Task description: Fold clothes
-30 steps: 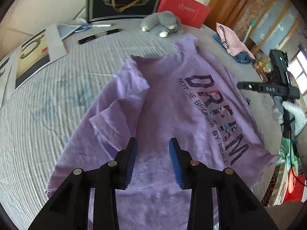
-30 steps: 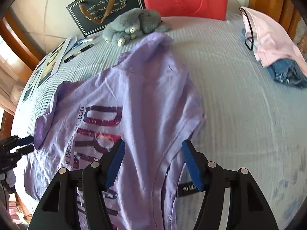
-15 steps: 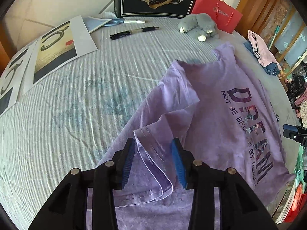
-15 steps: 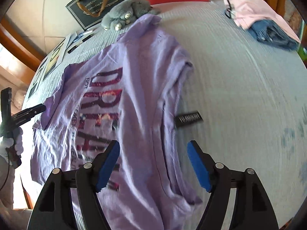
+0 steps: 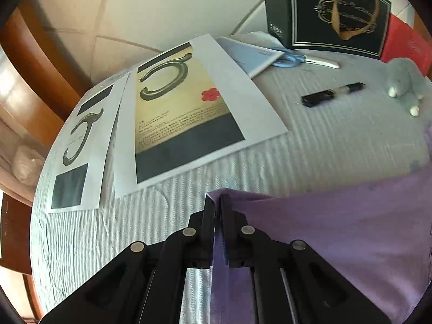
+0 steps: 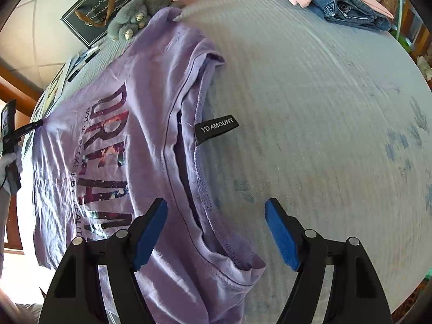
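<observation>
Left gripper point(image 5: 217, 202) pinches the purple T-shirt point(image 6: 113, 145) edge, jaws just closed.
Right gripper point(image 6: 216, 232) gapes over the collar; probably pull taut before folding.

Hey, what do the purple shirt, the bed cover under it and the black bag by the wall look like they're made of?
Purple shirt: soft knit, likely cotton jersey, matte; it wrinkles and shows stitched hems. Bed cover: woven or quilted textile, pale with fine ribbed lines and a faded blue print. Black bag: apparently stiff coated paper or card, slightly glossy, flat panels with gold print and a tan ribbon handle.
</observation>
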Demonstrator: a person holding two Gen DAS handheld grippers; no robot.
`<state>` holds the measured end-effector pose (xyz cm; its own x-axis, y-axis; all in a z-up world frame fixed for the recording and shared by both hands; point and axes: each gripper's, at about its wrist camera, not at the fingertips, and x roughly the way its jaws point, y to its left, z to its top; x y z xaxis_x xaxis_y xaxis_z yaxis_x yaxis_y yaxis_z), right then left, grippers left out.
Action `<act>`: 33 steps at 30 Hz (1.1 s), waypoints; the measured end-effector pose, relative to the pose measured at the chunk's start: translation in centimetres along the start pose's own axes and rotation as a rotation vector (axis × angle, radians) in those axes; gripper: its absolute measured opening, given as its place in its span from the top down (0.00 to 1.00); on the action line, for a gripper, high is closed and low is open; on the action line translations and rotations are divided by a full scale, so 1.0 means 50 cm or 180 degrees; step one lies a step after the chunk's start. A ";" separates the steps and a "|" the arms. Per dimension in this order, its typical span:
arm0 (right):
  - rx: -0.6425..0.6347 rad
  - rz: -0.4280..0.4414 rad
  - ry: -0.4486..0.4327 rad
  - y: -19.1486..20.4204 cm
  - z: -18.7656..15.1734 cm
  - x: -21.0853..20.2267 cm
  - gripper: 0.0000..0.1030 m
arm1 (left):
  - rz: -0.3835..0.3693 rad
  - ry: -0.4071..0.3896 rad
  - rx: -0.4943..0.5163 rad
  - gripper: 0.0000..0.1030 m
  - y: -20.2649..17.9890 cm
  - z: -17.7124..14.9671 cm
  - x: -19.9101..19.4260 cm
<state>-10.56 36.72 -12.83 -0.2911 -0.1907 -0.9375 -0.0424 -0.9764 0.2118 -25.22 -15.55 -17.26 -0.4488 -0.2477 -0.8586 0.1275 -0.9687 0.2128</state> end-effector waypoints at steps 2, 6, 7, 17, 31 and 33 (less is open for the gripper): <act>0.0049 -0.0061 -0.0056 -0.005 0.001 -0.012 0.28 | 0.0034 0.0045 0.0004 0.82 0.002 0.005 0.008; 0.0128 -0.0070 -0.0164 -0.027 -0.009 -0.055 0.28 | -0.0090 -0.0040 -0.0090 0.63 0.017 -0.029 -0.027; 0.0120 -0.0088 -0.0172 -0.031 -0.013 -0.064 0.30 | -0.0147 -0.0052 -0.0128 0.62 0.021 -0.042 -0.041; 0.0061 -0.0017 -0.0059 -0.041 -0.055 -0.085 0.58 | -0.0979 0.0197 -0.0010 0.60 -0.003 -0.301 -0.208; -0.0284 -0.0512 0.0084 0.005 -0.109 -0.040 0.95 | -0.0851 0.0347 0.0159 0.60 -0.065 -0.435 -0.232; -0.0125 -0.0699 -0.0013 -0.018 -0.113 -0.056 0.95 | -0.0838 0.0306 0.0156 0.59 -0.069 -0.436 -0.236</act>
<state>-4.31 37.56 -11.97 -0.2830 0.0274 -0.9587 -0.0682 -0.9976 -0.0084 -1.06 -8.95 -18.02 -0.3746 0.0129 -0.9271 -0.0262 -0.9997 -0.0033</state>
